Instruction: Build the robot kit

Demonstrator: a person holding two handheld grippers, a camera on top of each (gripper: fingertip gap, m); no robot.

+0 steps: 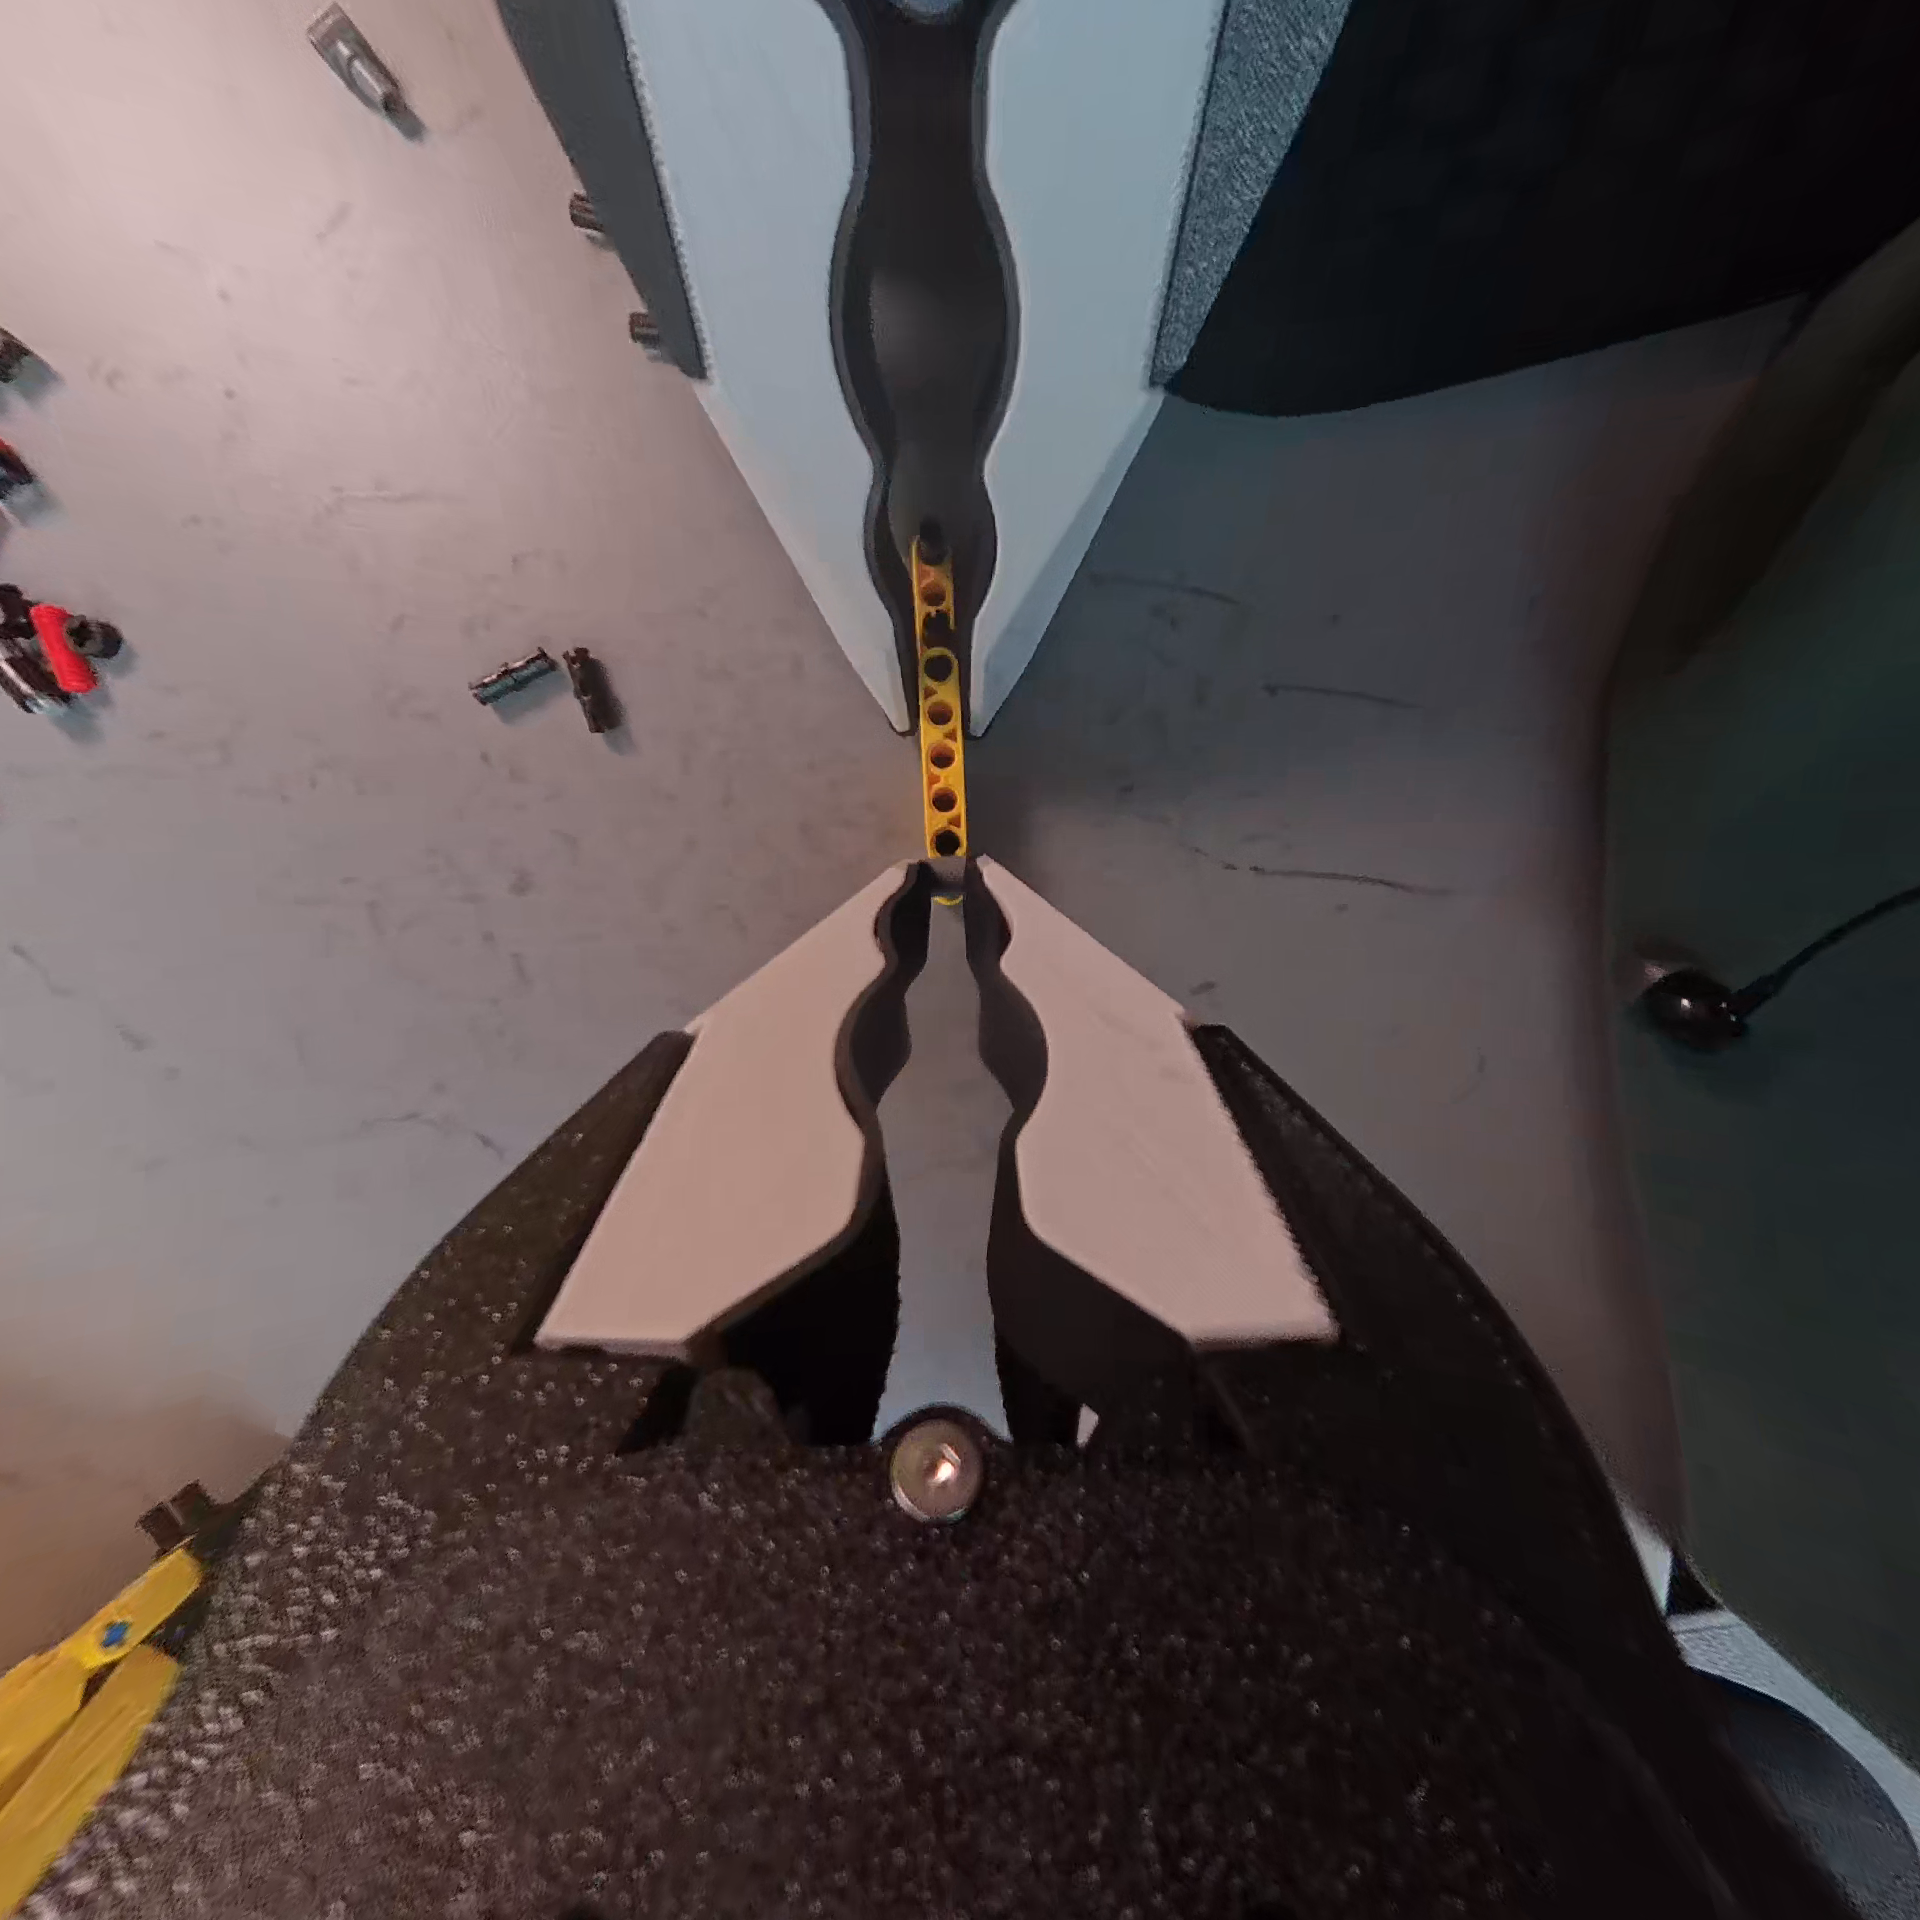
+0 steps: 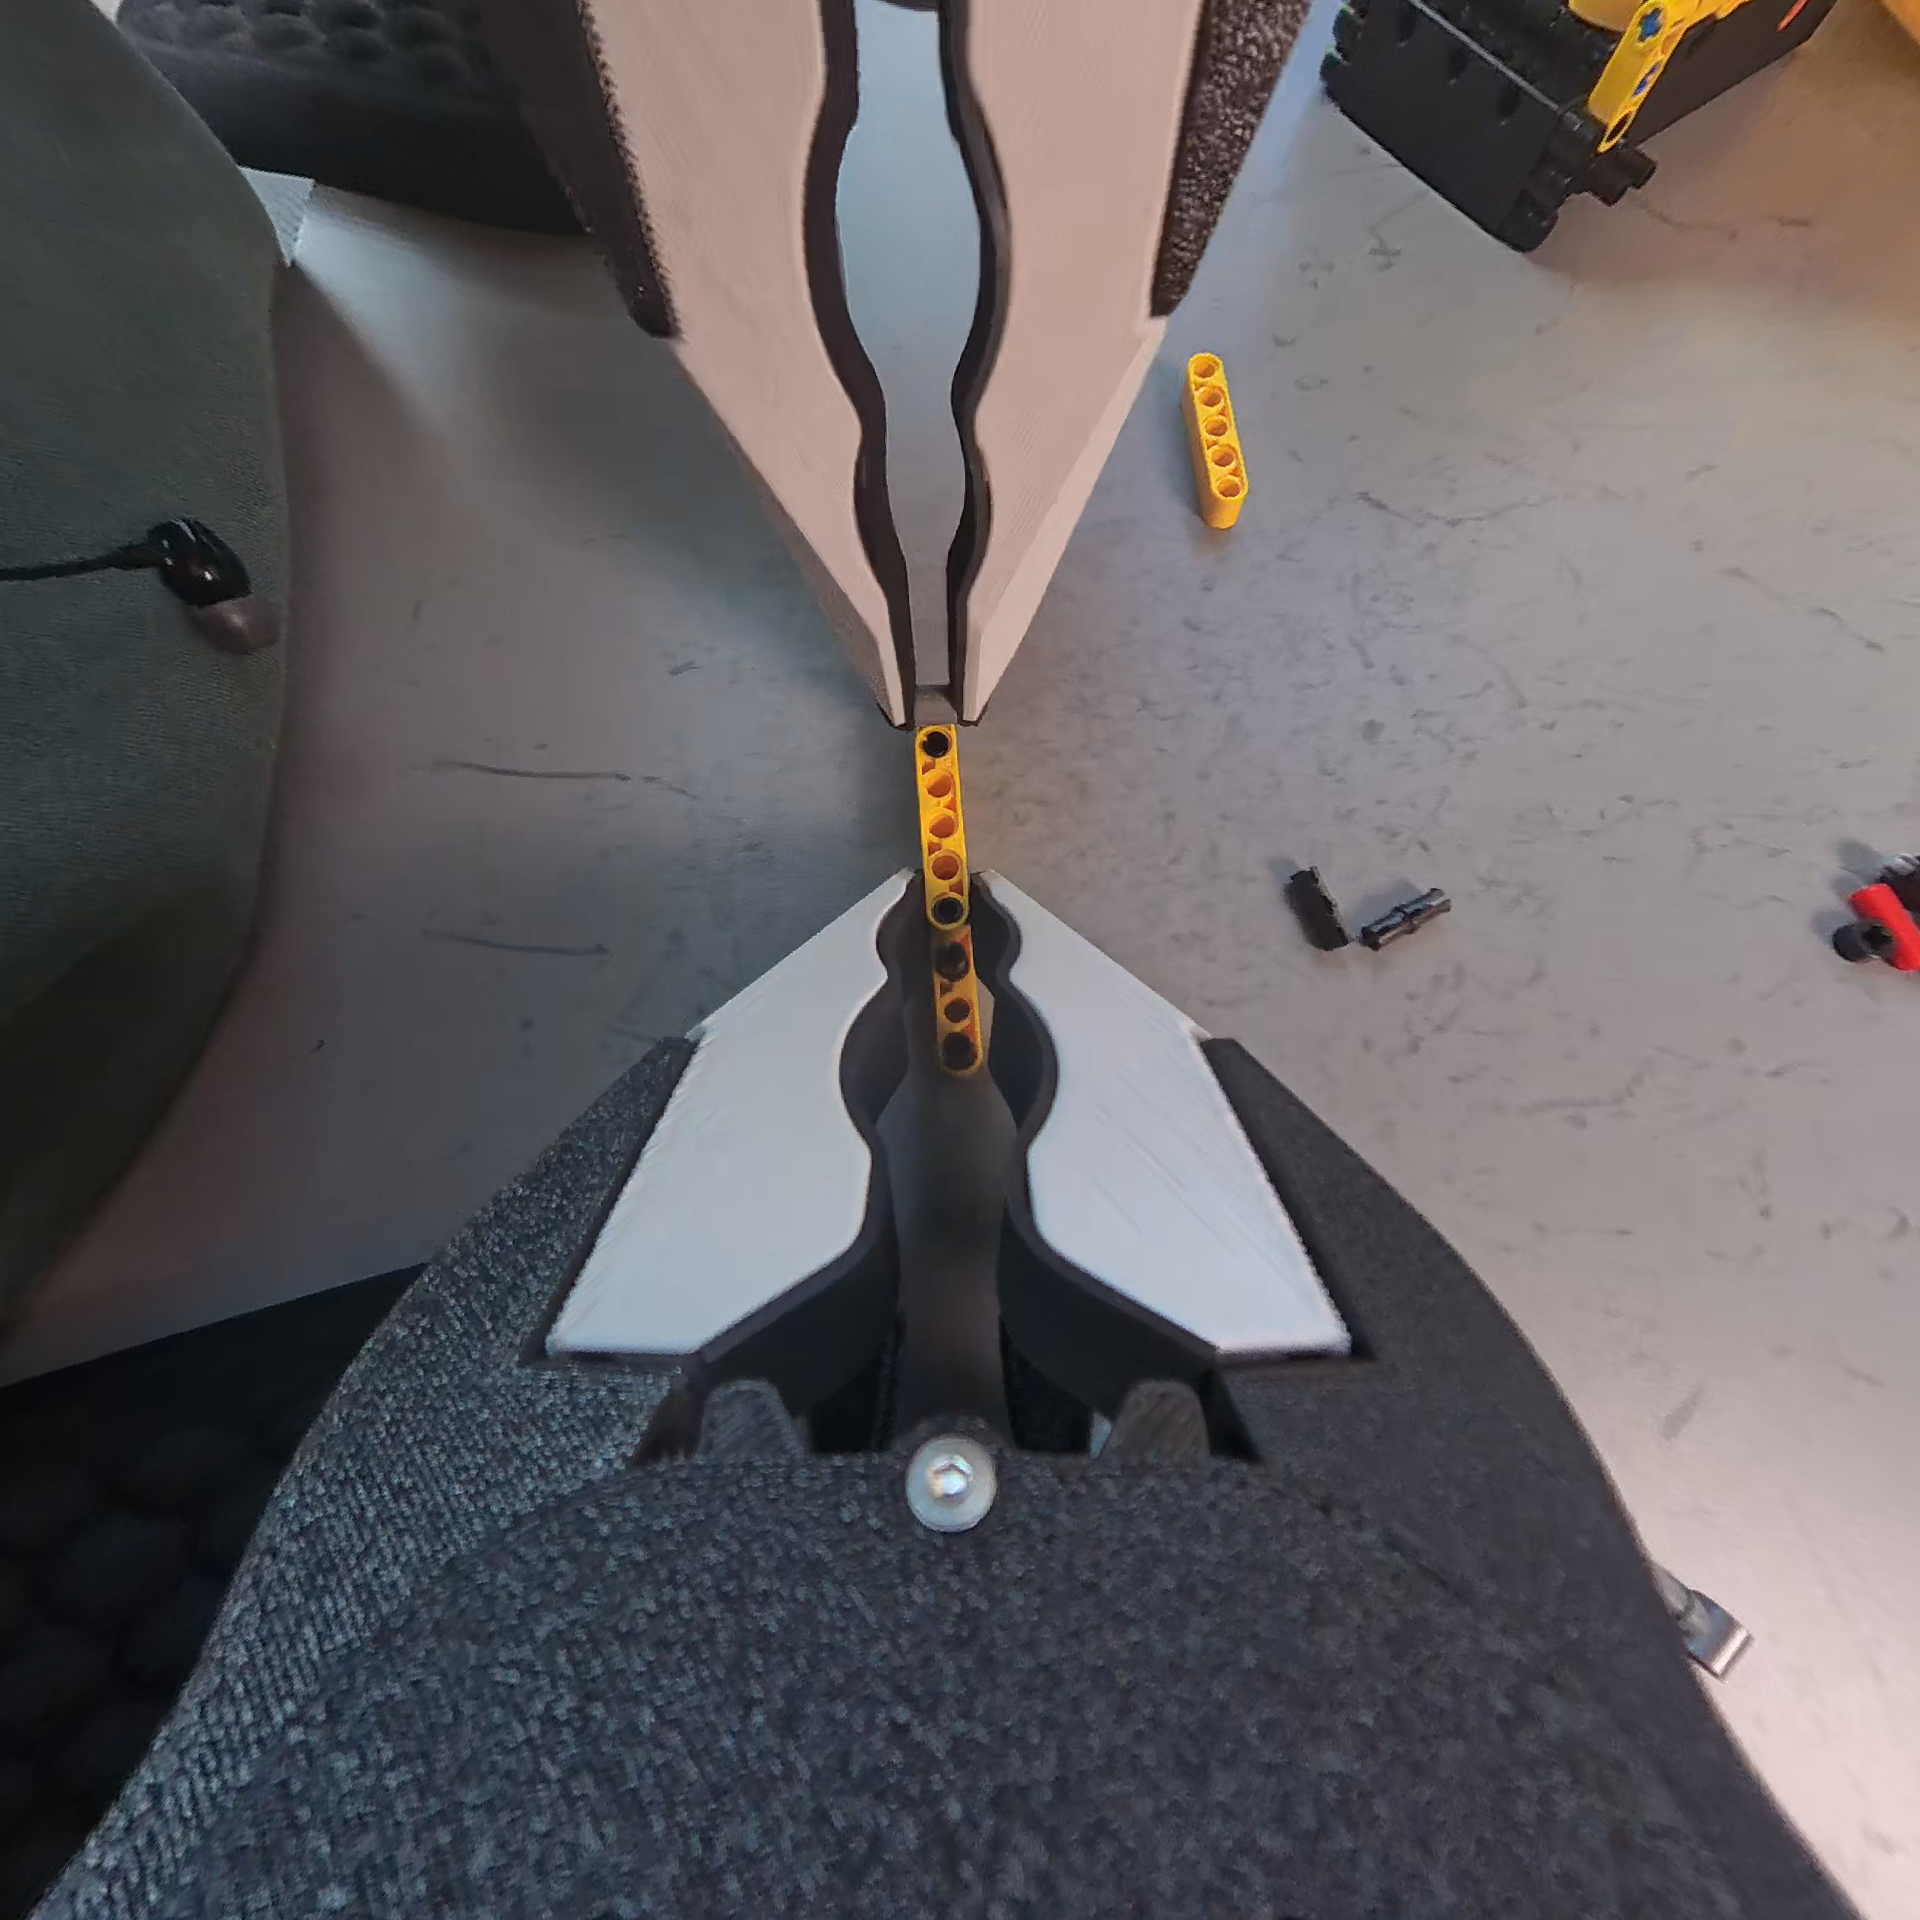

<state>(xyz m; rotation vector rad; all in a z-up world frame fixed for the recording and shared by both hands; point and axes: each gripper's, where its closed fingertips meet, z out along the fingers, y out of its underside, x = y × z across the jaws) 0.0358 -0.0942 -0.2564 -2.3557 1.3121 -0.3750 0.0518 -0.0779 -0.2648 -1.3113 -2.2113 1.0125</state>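
A long yellow beam with a row of holes [image 1: 940, 727] is held in the air between my two grippers, which face each other tip to tip above a grey tabletop [image 1: 312, 883]. My left gripper [image 1: 943, 875] is shut on one end of the beam. My right gripper [image 2: 948, 885] is shut on the other part of the beam [image 2: 943, 831], which reaches back between its fingers. Several holes hold black pins. The left gripper's fingertips [image 2: 977, 686] meet the beam's far end in the right wrist view.
On the tabletop [image 2: 1558, 675] lie a short yellow beam [image 2: 1214, 442], two black pins [image 2: 1317, 909] [image 2: 1403, 920], a red part [image 2: 1881, 925] and a black and yellow model [image 2: 1507, 114]. A dark grey seat with a black cable [image 2: 203, 566] is beside the table. The grippers are tip to tip, or close to it.
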